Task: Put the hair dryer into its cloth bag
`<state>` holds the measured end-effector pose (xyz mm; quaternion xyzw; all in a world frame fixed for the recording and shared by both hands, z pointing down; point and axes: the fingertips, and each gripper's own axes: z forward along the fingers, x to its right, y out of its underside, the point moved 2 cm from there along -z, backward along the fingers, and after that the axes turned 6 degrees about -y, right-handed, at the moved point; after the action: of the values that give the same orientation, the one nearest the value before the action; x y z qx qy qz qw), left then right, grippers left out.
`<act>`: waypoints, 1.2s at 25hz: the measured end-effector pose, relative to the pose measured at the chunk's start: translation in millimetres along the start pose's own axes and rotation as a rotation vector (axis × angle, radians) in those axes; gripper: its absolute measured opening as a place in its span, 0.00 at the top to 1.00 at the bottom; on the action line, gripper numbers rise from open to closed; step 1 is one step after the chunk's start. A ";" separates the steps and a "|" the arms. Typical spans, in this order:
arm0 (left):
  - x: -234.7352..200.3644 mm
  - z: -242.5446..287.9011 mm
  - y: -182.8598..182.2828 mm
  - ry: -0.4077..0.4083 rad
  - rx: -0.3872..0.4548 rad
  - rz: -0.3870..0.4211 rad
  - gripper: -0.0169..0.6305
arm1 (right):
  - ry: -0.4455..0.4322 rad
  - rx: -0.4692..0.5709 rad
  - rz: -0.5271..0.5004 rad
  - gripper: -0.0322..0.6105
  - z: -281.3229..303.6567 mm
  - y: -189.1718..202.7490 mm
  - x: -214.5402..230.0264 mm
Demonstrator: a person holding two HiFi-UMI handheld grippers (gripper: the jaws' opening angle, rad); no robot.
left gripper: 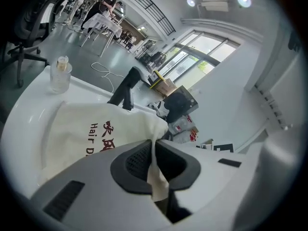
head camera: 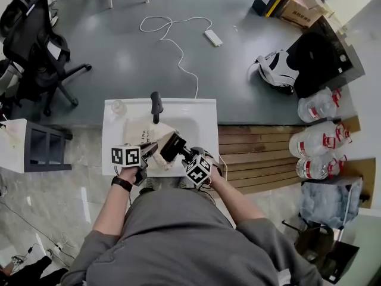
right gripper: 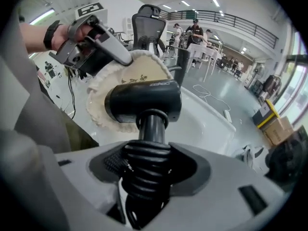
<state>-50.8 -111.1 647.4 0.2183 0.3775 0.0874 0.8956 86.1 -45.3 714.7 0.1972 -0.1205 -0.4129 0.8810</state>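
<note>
A cream cloth bag with red and black print lies on the white table. My left gripper is shut on the bag's edge, and the cloth runs down between the pads of the left gripper. My right gripper is shut on the black hair dryer by its handle, which has the cord coiled round it. The dryer's barrel sits right at the bag's open mouth, beside the left gripper.
A clear bottle and a black upright piece stand at the table's far edge. A dark cabinet is at the left and wooden slats at the right, with water jugs beyond. An office chair and a white cable are on the floor.
</note>
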 end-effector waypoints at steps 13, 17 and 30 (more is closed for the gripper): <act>30.1 1.7 22.1 0.103 -0.043 0.044 0.95 | -0.059 -0.176 -0.160 0.57 17.2 -7.2 -25.1; 44.8 -3.6 21.9 0.183 -0.030 0.034 0.95 | -0.061 -0.237 -0.201 0.56 25.9 -13.9 -30.8; 56.0 -27.8 11.3 0.380 0.053 -0.056 0.95 | -0.084 -0.263 -0.161 0.56 37.9 -15.0 -42.1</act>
<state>-31.4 -74.0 599.6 0.2108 0.5478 0.0920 0.8044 35.1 -30.7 739.8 0.0718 -0.0861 -0.5024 0.8573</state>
